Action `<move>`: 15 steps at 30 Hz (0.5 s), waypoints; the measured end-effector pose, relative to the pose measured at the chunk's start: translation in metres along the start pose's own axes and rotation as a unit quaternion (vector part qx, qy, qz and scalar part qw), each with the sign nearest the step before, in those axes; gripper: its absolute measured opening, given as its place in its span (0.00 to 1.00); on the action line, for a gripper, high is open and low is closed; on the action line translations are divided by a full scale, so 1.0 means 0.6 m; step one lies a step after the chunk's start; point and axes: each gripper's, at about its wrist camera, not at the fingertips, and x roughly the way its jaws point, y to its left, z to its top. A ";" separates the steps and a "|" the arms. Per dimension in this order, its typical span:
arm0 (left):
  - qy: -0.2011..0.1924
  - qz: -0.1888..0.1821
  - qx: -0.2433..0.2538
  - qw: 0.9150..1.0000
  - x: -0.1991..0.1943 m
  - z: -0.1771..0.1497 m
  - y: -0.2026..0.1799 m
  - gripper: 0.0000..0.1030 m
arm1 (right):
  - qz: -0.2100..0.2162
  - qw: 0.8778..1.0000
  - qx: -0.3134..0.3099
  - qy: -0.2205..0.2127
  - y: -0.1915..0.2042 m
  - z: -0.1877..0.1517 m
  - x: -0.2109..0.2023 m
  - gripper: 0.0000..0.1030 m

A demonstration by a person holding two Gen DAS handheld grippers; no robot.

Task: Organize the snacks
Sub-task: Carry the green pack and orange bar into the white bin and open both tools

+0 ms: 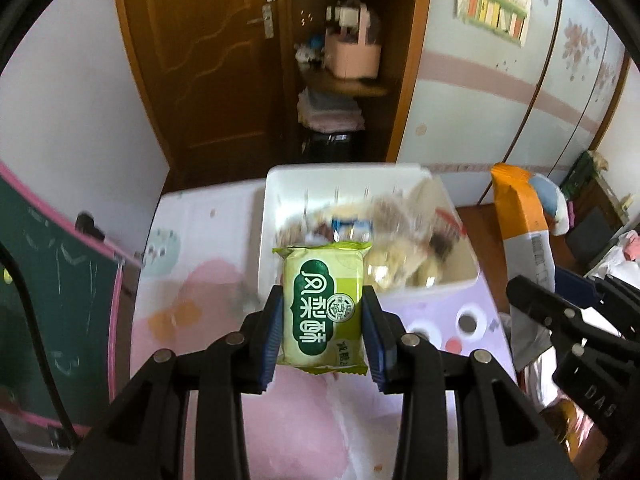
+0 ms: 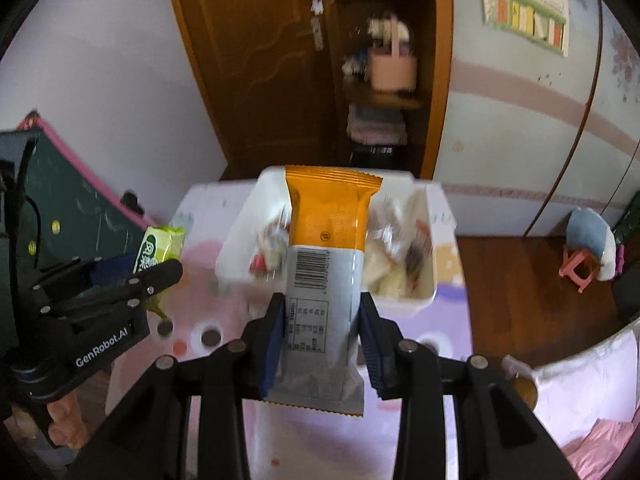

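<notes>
Snacks first, biggest item down, all placed against the white bin [image 1: 440, 292]; bin sits on the pastel-print table [image 1: 192, 292], already holding a blurred heap of wrapped snacks [image 1: 400, 240], contents not readable.

Orange-and-grey packet [image 2: 326, 280]: long axis runs straight out along the fingers, orange end far, hanging over the bin's near wall; grey end back between the blue pads [image 2: 276, 344]; right gripper [image 2: 322, 344] is clamped narrow on it, pads pressing both long edges.

Green packet [image 1: 322, 308]: shorter, same lie, long axis along the fingers, far end just short of the bin's near-left corner, over the table rather than over the bin; left gripper [image 1: 322, 332] is closed on it, pads on both sides.

Key relation: both packets point at the bin, both held above it and tilted down toward it; right one is the nearer, already overlapping the opening; left sits off the bin's left side.

My read: next is drop-in; right can release almost as is, left likely needs to shift toward bin centre first; risk is the long packet bridging the rim instead of falling flat.
</notes>
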 end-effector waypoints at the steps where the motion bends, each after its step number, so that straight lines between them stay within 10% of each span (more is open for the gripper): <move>1: -0.005 0.002 0.004 1.000 0.000 0.020 -0.002 0.34 | -0.001 1.000 0.003 -0.006 -0.006 0.019 -0.002 0.35; 15: -0.008 -0.009 0.011 1.000 0.107 0.194 -0.002 0.34 | -0.025 0.999 0.041 0.003 -0.077 0.170 0.083 0.37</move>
